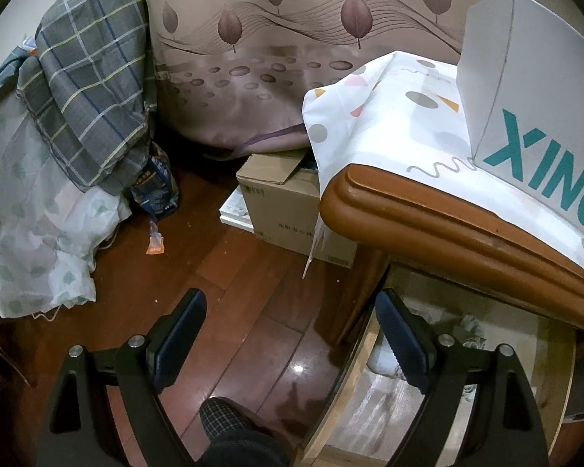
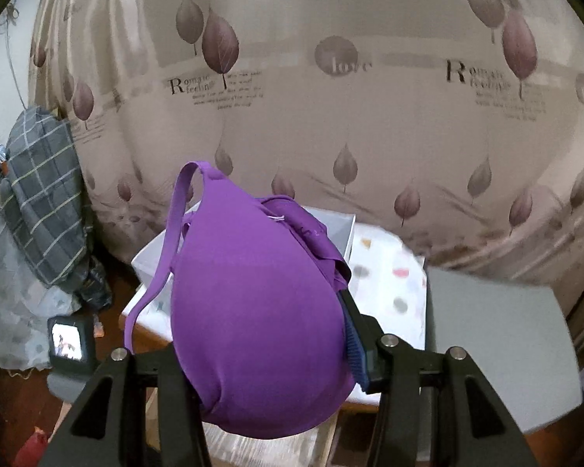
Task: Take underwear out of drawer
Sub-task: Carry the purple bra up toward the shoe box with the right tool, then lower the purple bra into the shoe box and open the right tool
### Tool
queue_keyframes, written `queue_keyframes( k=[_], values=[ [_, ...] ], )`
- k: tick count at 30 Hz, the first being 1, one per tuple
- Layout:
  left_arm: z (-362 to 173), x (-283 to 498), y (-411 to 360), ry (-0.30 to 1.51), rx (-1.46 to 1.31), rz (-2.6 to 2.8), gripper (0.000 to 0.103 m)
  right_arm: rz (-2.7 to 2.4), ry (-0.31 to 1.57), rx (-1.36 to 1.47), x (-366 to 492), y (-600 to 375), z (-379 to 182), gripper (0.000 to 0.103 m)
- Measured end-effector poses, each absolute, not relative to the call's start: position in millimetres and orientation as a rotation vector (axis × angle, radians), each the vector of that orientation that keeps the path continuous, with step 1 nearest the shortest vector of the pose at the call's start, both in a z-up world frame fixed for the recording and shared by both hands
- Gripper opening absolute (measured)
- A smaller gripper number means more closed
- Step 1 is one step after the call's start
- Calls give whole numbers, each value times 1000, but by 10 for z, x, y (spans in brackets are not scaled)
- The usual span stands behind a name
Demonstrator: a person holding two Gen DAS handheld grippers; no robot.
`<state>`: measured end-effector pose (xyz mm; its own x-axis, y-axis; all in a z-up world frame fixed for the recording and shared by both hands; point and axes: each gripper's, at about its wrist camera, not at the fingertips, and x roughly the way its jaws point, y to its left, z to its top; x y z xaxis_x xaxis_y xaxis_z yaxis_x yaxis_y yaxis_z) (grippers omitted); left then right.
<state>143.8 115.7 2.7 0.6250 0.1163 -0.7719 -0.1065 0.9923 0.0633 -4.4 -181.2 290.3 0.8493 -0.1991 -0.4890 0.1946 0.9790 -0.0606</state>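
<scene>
My right gripper (image 2: 268,311) is shut on a purple bra (image 2: 257,311) and holds it up in front of the curtain, above the cabinet top (image 2: 385,272); a strap (image 2: 167,241) hangs down at the left. The bra hides the left finger. My left gripper (image 1: 292,334) is open and empty, low beside the wooden cabinet (image 1: 428,218). Its right finger (image 1: 401,342) is at the open drawer (image 1: 428,389), which has a pale patterned liner and a white item inside.
A white box with teal letters (image 1: 525,101) stands on the dotted cloth (image 1: 389,116) on the cabinet. A cardboard box (image 1: 284,206) sits on the wooden floor (image 1: 229,295). A bed with plaid bedding (image 1: 85,89) is at left. A grey box (image 2: 498,342) is at right.
</scene>
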Motion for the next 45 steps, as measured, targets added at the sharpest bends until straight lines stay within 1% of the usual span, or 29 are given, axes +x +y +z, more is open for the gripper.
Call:
queue_keyframes(
  k=[5,9,13,18,24,28,31,34,36,39,45],
  values=[
    [40,1443,1175,890,4,133,87,-260,517,-91,428,-1824,3078,49],
    [42,1457,1220,899,-7,139,87,-301,555,-120,845,-1908,3057,49],
    [39,1469,1239,902,-9,146,87,-351,613,-148,1315,-2000,2947,50],
    [38,1481,1232,905,-7,147,87,-377,674,-208,1748,-1984,2746,51],
    [30,1502,1212,904,3,143,87,-392,762,-203,2178,-2007,2427,54],
    [8,1512,1180,907,6,134,87,-379,810,-171,2282,-2030,2286,61],
    [7,1509,1177,908,4,136,87,-362,820,-160,2302,-2025,2238,69],
    [-5,1515,1188,911,-5,143,87,-356,841,-166,2303,-2016,2215,71],
    [-14,1521,1201,917,-16,146,87,-363,811,-176,2221,-1998,2269,72],
    [-18,1517,1240,917,-23,158,87,-349,753,-189,2054,-1941,2428,76],
    [-21,1516,1307,926,-46,171,87,-299,653,-212,1550,-1752,2752,78]
  ],
)
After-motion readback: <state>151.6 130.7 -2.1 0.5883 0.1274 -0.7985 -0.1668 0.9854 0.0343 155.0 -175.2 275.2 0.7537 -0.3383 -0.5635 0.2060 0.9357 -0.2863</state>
